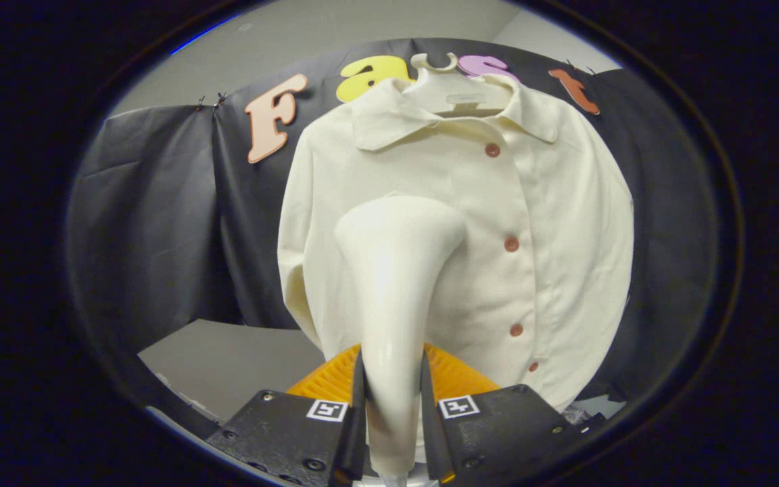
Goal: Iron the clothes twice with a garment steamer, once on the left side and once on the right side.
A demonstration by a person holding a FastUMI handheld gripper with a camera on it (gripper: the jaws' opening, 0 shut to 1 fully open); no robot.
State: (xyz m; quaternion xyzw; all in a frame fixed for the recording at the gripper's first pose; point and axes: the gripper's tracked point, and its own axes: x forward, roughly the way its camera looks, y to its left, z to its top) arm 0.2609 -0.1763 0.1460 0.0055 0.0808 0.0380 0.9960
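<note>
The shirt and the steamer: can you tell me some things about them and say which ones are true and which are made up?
1. The shirt hangs on a hanger. True.
2. The shirt is folded on a table. False: it hangs in front of the black cloth wall.
3. The gripper holds the steamer between its fingers. True.
4. The shirt has blue buttons. False: its buttons are reddish-brown.
5. The steamer head is up against the collar. False: it is lower, at chest height, beside the button row.
</note>
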